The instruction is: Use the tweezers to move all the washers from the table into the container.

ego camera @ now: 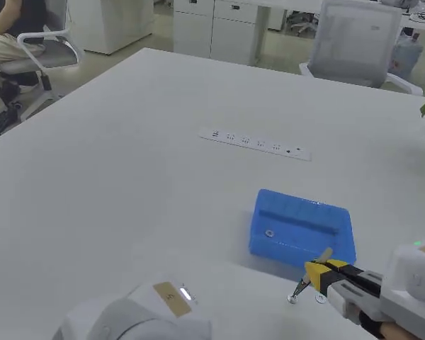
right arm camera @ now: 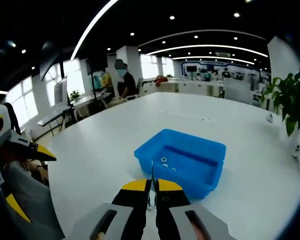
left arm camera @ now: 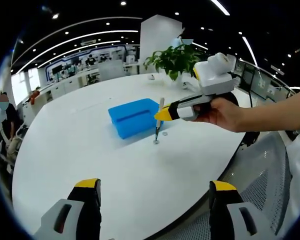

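Two washers lie on the white table (ego camera: 127, 177), low right in the head view. The first washer (ego camera: 292, 299) sits right at the tweezer tips; the second washer (ego camera: 320, 298) lies just to its right. A third washer (ego camera: 269, 233) already rests on the floor of the blue container (ego camera: 304, 212), and the right gripper view shows a few small rings there.

The container stands just above the loose pair in frame. We judge it is set that close so each carry is short.

The tweezers (ego camera: 301, 286) slant down and left, tips at the table by the first washer. We cannot tell whether the tips have closed on it or merely touch it.

The right gripper (ego camera: 317, 270) has its yellow-tipped jaws pressed together on the tweezer shank. We judge the squeeze both holds the tool and pinches its tips.

The left gripper (left arm camera: 155, 195) sits at the bottom of its own view, jaws wide apart and empty, well apart from the washers. We read it as idle, kept out of the way.
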A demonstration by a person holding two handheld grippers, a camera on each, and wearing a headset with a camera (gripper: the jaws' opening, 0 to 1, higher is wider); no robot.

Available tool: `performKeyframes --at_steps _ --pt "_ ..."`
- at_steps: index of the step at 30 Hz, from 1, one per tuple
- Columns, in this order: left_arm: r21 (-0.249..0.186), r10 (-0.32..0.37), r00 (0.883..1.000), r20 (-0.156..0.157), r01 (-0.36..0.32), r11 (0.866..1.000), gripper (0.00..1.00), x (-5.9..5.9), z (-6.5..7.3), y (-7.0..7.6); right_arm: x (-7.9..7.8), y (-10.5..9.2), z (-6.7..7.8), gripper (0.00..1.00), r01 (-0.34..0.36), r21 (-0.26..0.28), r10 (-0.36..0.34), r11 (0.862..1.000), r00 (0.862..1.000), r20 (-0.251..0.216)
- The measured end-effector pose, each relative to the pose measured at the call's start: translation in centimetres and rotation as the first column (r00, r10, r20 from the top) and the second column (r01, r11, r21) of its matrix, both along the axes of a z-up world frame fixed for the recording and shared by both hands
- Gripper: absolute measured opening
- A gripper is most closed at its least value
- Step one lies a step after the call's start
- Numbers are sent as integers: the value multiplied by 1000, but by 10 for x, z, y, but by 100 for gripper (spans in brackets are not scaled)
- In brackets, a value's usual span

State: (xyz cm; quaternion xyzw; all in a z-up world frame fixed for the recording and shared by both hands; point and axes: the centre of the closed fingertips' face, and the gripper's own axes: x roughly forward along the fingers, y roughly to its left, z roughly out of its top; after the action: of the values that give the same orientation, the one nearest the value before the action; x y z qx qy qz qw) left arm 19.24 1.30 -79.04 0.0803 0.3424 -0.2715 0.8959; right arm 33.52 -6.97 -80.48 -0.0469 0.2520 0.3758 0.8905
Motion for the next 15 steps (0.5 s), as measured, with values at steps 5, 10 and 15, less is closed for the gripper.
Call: performKeyframes --at_steps 5,10,15 --pt "7 -1 1000 -1 1 1000 92 0 -1 0 0 -1 0 1 4 -8 -4 1000 1000 8" --pt "8 -6 1000 2 6 1000 92 0 0 -2 0 0 -1 1 0 -15 1 1000 1000 14" --pt "9 -9 1000 7 9 1000 91 1 2 -4 -4 1 -2 1 -8 -24 9 1000 999 36"
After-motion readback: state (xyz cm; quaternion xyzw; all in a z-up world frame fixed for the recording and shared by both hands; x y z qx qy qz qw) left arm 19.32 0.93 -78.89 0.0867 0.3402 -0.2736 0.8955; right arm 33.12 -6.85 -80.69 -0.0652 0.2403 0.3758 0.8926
